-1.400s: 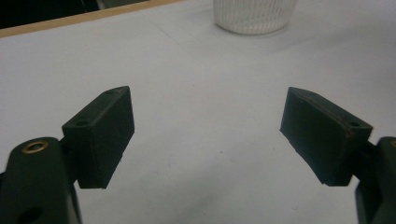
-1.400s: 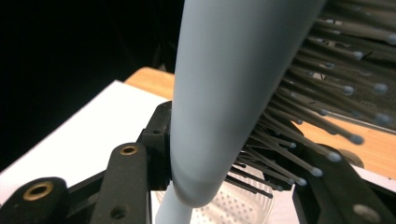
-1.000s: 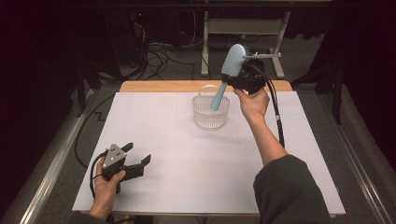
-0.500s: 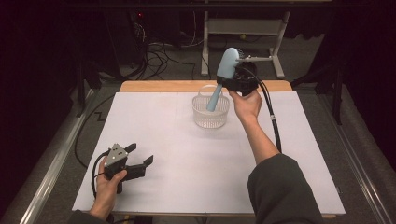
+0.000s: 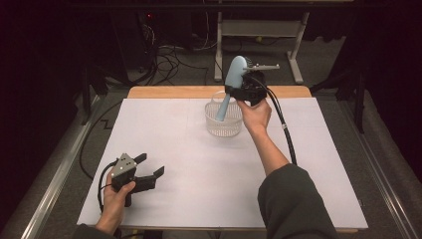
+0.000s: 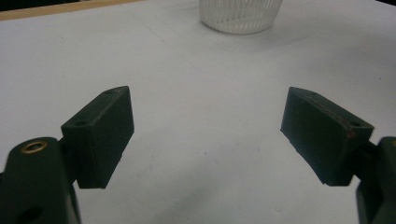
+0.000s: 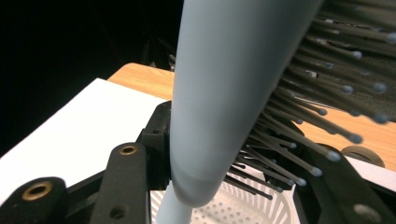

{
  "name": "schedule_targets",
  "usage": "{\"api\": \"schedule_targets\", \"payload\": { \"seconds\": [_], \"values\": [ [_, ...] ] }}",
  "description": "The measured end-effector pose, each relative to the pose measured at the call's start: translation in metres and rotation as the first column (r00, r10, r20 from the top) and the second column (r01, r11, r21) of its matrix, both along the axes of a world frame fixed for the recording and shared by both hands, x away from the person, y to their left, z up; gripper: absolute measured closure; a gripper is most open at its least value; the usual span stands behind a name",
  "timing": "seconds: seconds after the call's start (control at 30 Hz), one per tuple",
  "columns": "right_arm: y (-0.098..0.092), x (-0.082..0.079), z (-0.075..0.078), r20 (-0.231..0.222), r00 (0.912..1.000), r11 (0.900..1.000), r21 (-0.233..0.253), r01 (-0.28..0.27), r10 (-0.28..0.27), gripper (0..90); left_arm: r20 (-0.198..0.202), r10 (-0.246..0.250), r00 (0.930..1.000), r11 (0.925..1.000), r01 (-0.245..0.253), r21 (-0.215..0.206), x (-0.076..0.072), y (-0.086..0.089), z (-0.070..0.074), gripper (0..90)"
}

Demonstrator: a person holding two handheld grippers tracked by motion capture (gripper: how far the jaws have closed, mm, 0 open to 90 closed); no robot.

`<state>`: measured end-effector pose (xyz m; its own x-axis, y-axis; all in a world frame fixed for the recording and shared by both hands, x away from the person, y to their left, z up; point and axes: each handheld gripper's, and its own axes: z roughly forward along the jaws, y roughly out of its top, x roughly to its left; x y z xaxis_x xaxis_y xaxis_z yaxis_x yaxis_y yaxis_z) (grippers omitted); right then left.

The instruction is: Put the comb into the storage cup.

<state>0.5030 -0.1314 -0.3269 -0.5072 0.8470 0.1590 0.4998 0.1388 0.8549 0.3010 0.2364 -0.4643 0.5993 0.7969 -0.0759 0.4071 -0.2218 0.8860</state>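
Note:
A pale blue hairbrush (image 5: 230, 84) stands nearly upright, its handle pointing down into a white slotted basket (image 5: 223, 122) at the back middle of the white table. My right gripper (image 5: 239, 91) is shut on the hairbrush just below its bristled head. In the right gripper view the hairbrush (image 7: 224, 93) rises between the jaws, bristles to the right, with the basket (image 7: 233, 207) below. My left gripper (image 5: 149, 167) rests near the front left of the table, open and holding nothing. Seen from the left gripper view, its jaws stand wide apart over bare table, the basket (image 6: 240, 16) far ahead.
A white sheet (image 5: 199, 169) covers the table, with a wooden strip (image 5: 169, 92) along the back edge. Beyond it are cables and a metal stand (image 5: 259, 30) on the floor. A black cable (image 5: 283, 129) trails from my right gripper along the forearm.
My right gripper has carried the hairbrush a little to the left, and the handle now reaches lower into the basket. The left gripper has stayed put.

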Motion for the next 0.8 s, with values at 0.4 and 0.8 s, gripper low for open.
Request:
{"api": "schedule_targets", "payload": {
  "seconds": [0.4,0.8],
  "values": [
    [0.013,0.0,-0.013,0.01,0.9999,1.0,-0.009,-0.005,0.005,53.6,0.001,0.003,1.0,1.0,-0.003,-0.003,0.0,0.001,0.0,18.2],
    [0.017,0.0,-0.026,-0.001,1.0,1.0,-0.03,-0.006,0.006,53.6,0.0,0.005,1.0,1.0,-0.005,-0.001,0.0,0.0,0.0,18.2]
  ]
}}
